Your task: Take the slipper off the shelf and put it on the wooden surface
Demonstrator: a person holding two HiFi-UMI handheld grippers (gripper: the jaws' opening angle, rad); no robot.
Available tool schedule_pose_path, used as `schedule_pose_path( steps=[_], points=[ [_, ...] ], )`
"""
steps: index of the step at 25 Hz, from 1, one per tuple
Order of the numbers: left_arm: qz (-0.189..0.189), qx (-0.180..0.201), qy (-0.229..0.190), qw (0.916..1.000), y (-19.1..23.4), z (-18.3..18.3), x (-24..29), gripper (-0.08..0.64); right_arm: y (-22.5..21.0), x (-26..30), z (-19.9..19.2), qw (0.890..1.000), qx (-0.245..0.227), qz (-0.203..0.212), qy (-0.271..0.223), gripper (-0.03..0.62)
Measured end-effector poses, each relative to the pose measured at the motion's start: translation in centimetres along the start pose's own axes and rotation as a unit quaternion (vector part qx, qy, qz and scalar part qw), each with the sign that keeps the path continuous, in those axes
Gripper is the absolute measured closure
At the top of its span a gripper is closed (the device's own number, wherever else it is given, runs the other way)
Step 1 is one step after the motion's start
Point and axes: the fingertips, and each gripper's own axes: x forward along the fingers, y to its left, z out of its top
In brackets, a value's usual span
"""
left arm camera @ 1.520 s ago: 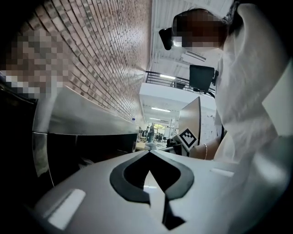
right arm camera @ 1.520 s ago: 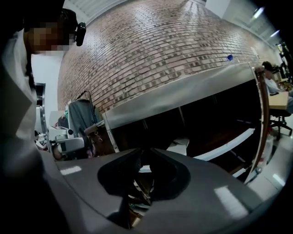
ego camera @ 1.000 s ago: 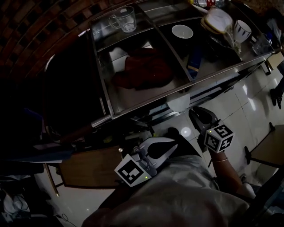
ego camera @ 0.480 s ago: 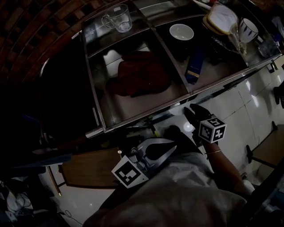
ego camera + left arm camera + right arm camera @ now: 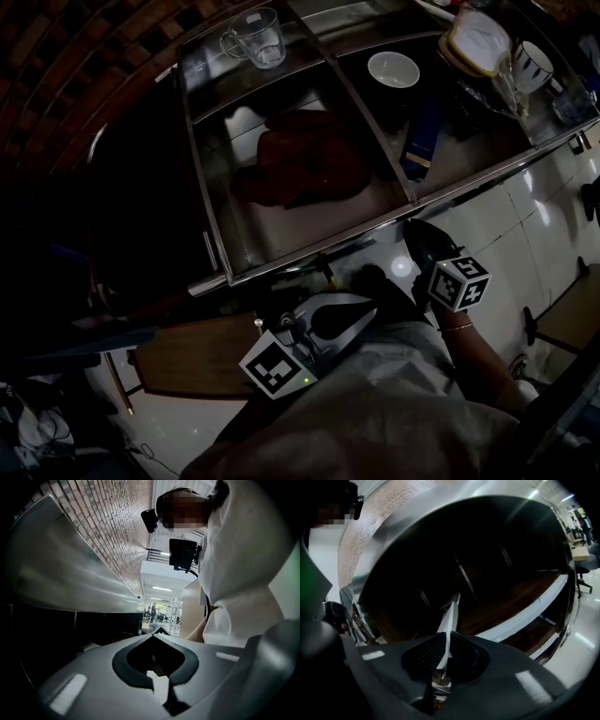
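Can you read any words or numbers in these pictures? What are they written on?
No words or numbers can be read anywhere.
Blue package on the shelf: its pale label is too small and dark to read.
Striped mug: only stripes show, no letters.
Right marker cube and left marker cube: black-and-white square patterns, not words.
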Motion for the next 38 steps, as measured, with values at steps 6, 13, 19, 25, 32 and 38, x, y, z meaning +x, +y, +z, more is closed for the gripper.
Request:
schedule_pose_path(
  steps=[6, 13, 19, 25, 32, 38],
  points=[
    [-0.003, -0.028, -0.019, 0.9994, -0.5, 0.7, -0.8, 0.566, 2.6, -2.3, 1.0, 0.999, -0.046, -0.008, -0.013, 0.566],
    [-0.022, -0.032, -0.01, 0.9992, -1.2, 0.1, -2.4, 0.566, 5.7, -7.2, 1.1, 0.997, -0.053, -0.039, -0.045, 0.568],
    [0.018, -0.012, -0.024, 0.9995, -3.3, 1.5, -3.7, 0.566, 7.9, -13.9, -0.6, 0.996, -0.048, -0.042, -0.059, 0.568],
    [0.06, 0.0, -0.013, 0.9981, -8.4, 0.5, -3.9, 0.566, 10.4, -20.1, -2.7, 0.995, -0.066, -0.003, -0.079, 0.568],
    [0.06, -0.035, -0.032, 0.9971, -18.8, -1.2, -3.0, 0.566, 12.6, -27.7, -7.6, 0.995, -0.048, 0.022, -0.086, 0.567],
    [0.035, 0.007, -0.007, 0.9993, -25.3, -0.8, -4.0, 0.565, 15.0, -31.4, -10.0, 0.993, -0.056, 0.025, -0.098, 0.566]
  ],
)
